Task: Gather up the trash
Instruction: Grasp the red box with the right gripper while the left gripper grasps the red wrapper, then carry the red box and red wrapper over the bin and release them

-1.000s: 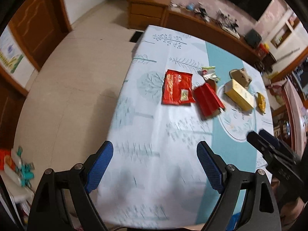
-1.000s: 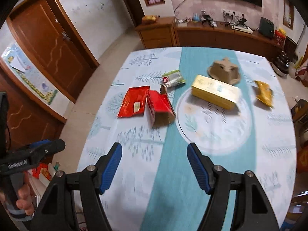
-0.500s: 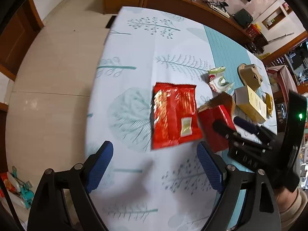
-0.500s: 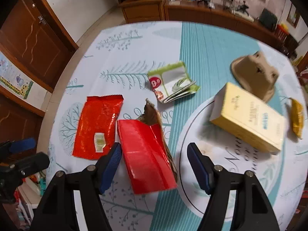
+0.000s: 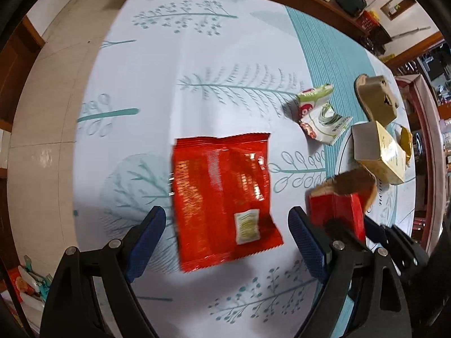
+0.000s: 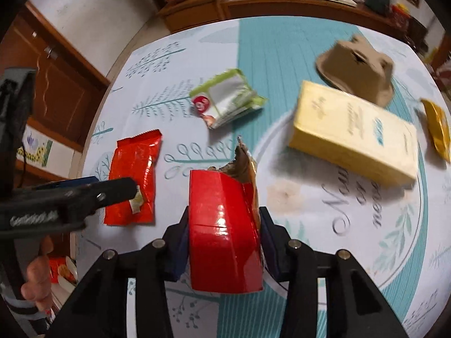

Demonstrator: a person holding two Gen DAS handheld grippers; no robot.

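My right gripper is shut on a torn red carton, its jaws pressed against both sides; the carton also shows in the left wrist view. My left gripper is open, its blue pads on either side of a flat red snack wrapper lying on the tablecloth; the wrapper also shows in the right wrist view. The left gripper appears at the left of the right wrist view.
A green-white wrapper, a yellow box, a brown pulp cup holder and a yellow wrapper lie farther back on the table. Wooden cabinets stand behind. The table's left edge drops to the floor.
Both grippers moved forward and down over the table. The right gripper closed on the red carton. The left gripper came to straddle the red wrapper.
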